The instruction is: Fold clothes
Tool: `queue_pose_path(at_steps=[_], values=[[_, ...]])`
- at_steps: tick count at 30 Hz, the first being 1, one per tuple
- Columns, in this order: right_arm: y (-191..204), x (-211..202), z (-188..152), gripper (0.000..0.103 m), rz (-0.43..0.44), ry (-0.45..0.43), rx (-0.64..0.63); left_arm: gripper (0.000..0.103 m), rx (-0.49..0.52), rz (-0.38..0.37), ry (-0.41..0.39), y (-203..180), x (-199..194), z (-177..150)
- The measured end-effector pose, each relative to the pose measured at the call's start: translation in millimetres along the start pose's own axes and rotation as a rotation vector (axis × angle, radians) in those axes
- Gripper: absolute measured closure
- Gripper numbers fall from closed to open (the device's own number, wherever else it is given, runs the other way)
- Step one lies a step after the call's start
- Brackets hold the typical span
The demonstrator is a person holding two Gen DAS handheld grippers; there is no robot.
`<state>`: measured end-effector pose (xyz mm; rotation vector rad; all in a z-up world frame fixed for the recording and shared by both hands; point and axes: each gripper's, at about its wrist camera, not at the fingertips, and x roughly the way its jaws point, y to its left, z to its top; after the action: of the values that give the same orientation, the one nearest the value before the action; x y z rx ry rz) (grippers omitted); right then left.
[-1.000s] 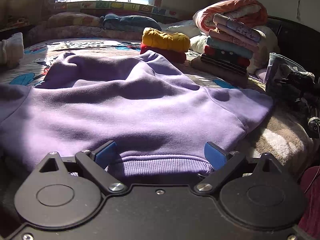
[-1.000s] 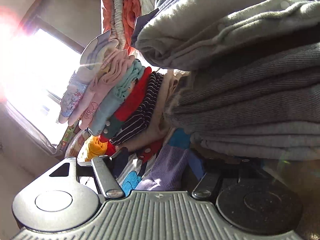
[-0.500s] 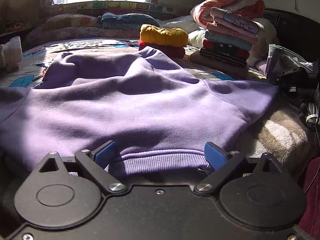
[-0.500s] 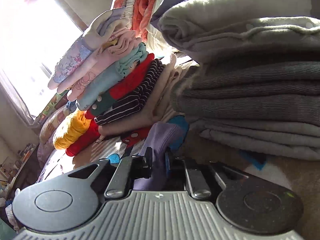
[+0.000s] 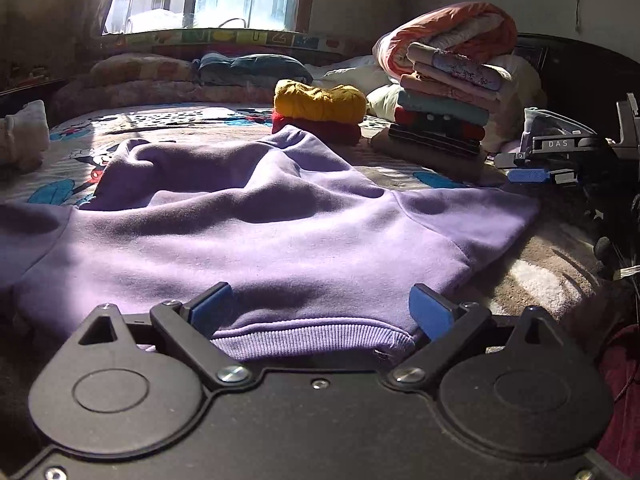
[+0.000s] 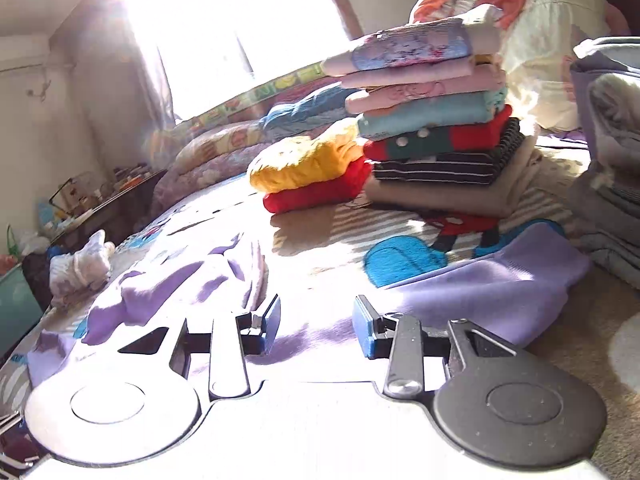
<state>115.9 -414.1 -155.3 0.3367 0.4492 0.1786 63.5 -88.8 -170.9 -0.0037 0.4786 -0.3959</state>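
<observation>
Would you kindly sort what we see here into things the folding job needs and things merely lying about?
In play: purple sweatshirt; left claw, open at its hem; right claw, open over it.

Lying about: folded stack; yellow bundle; red bundle; rolled quilt.

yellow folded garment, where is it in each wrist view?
Left wrist: yellow garment upper centre, on top of a red garment.
Right wrist: centre-left, same red garment beneath.
Shared landmark: tall folded stack just right of it.
</observation>
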Motion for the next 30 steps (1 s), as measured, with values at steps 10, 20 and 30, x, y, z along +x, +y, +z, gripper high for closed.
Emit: queue_pose_path(at_steps=[10,20,30], values=[[172.8,-16.1,-95.7,0.050,0.252,0.210,-0.822,0.009,0.384,0.148,0.082,7.8,-21.8,-7.4],[201.2,6.0,-101.1,0.056,0.214,0.236,-0.982,0.025,0.732,0.177,0.192,13.9,-4.8,-28.5],[192.2,1.1,-116.1,0.078,0.212,0.281,-0.911,0.099,0.821,0.234,0.216,12.7,-3.7,-44.1]])
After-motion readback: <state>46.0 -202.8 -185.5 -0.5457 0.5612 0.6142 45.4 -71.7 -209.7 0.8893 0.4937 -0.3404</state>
